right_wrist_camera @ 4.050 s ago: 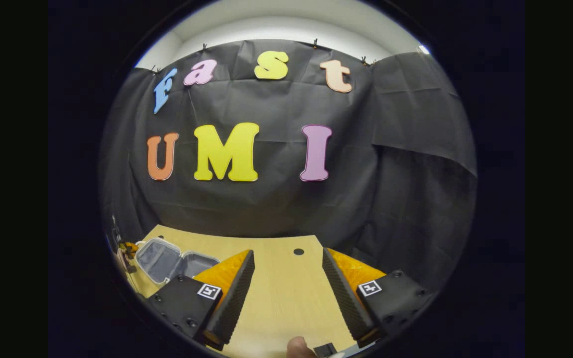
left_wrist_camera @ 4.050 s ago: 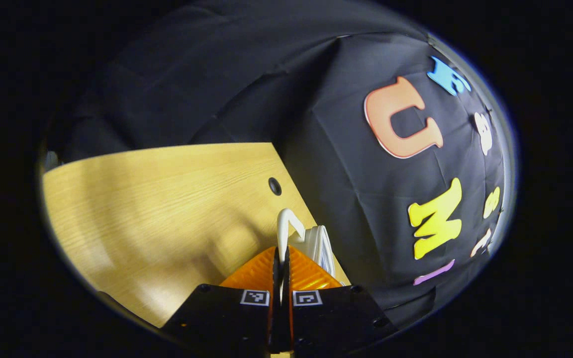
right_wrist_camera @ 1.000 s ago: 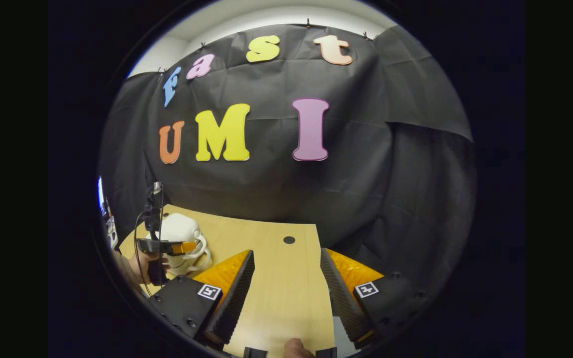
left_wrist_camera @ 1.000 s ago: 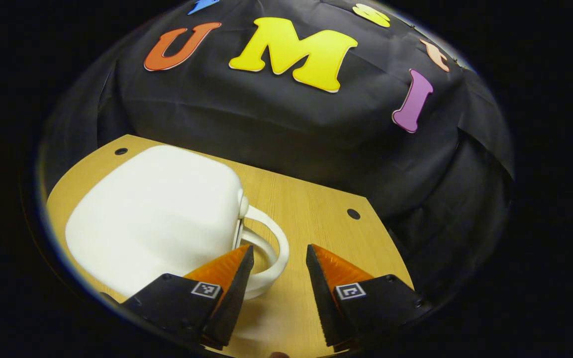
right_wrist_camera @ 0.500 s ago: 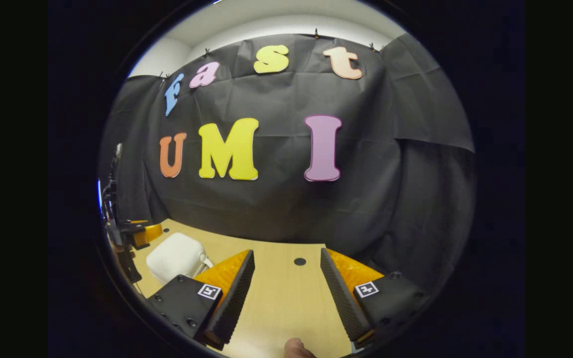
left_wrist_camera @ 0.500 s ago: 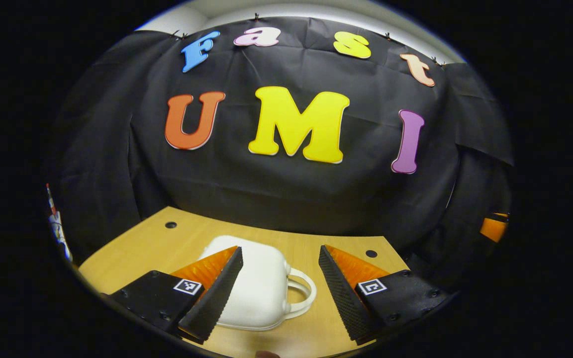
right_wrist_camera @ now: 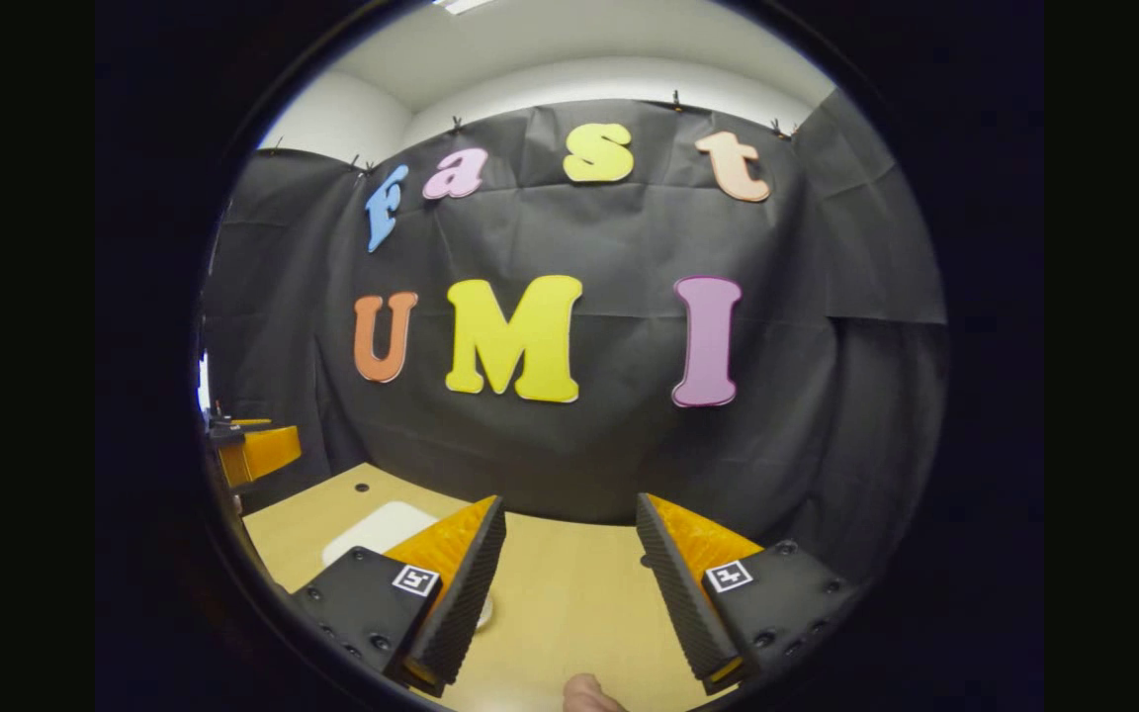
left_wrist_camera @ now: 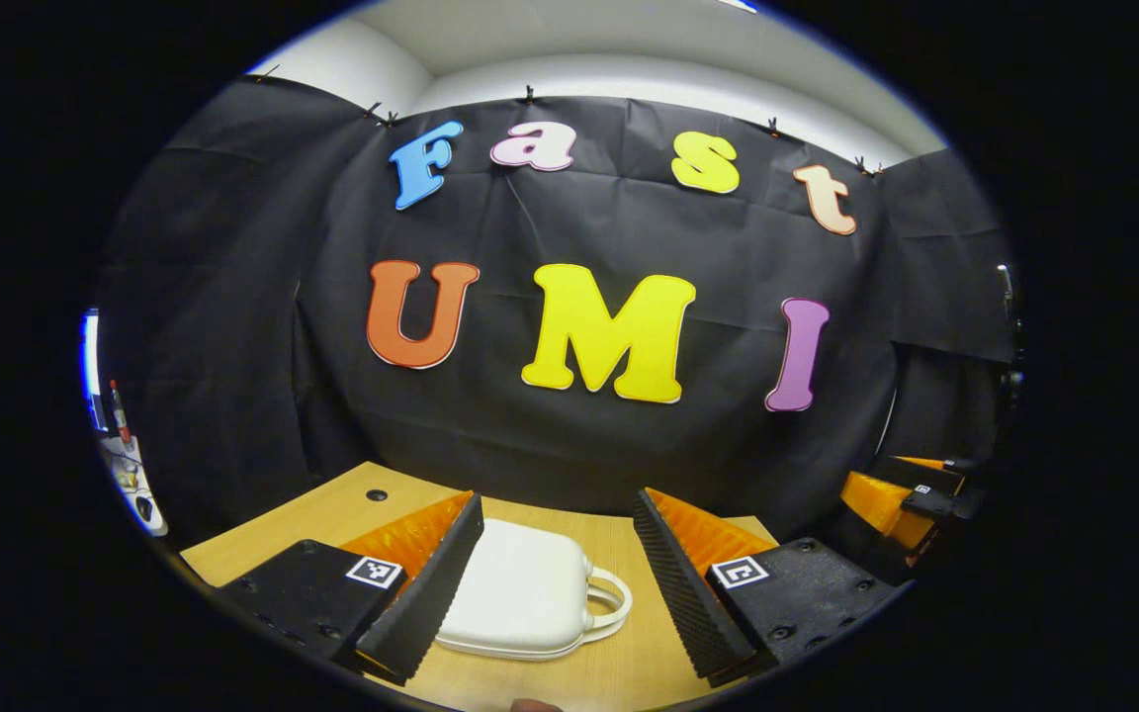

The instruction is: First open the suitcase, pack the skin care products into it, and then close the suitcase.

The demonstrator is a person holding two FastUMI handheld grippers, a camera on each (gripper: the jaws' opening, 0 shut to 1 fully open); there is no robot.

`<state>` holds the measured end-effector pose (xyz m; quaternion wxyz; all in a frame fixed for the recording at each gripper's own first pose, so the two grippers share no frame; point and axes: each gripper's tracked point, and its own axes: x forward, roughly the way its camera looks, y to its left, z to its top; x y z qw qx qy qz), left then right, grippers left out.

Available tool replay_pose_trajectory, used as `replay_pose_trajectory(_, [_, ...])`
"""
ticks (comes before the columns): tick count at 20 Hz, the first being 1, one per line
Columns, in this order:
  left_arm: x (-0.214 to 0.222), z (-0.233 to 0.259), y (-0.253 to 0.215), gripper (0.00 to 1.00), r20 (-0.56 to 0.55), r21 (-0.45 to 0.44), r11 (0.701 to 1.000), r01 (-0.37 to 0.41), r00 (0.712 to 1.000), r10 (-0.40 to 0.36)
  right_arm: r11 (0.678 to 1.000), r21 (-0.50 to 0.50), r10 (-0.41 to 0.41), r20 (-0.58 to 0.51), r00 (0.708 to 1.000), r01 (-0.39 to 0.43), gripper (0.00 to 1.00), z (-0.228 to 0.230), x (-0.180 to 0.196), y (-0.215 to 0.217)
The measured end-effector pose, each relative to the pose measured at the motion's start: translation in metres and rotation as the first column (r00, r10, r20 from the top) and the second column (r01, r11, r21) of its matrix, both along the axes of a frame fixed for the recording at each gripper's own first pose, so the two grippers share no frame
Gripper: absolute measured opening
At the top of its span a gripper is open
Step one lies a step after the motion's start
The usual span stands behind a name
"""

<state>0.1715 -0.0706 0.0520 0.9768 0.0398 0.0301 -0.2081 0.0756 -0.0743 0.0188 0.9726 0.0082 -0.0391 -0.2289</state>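
Left claw (left_wrist_camera: 555, 583) is hanging above the bench (left_wrist_camera: 312, 519) with its fingers spread wide apart and gripping nothing. Between those fingers, in the left gripper view, the white suitcase (left_wrist_camera: 520, 593) is lying flat on the wooden bench with its lid down, closed. Its looped handle (left_wrist_camera: 611, 601) is pointing toward the claw's right finger, clear of it. Off to the right in that view, the right claw (left_wrist_camera: 891, 499) is showing as an orange and black shape near the bench's edge.

Right claw (right_wrist_camera: 569, 583) is also standing with its fingers wide apart, holding nothing, over bare bench (right_wrist_camera: 569, 593). In the right gripper view the suitcase (right_wrist_camera: 377, 529) is sitting to the left, partly hidden behind the left finger. The left claw (right_wrist_camera: 258, 450) is appearing at the far left, above the bench. A fingertip (right_wrist_camera: 584, 692) is showing at the bottom edge.
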Motion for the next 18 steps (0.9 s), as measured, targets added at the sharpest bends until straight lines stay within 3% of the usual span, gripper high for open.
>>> replay_pose_trajectory(7, [0.017, 0.004, 0.012, 0.98, -0.006, -0.009, 1.0, -0.005, 1.0, 0.005, 0.999, 0.03, -0.013, 0.004, 1.0, 0.013, 0.77, -0.002, 0.015, 0.0])
replay_pose_trajectory(18, [0.006, 0.002, -0.017, 0.98, 0.025, 0.034, 0.997, 0.075, 0.997, -0.076, 0.999, 0.032, -0.029, -0.008, 1.0, 0.029, 0.79, -0.01, 0.005, -0.015])
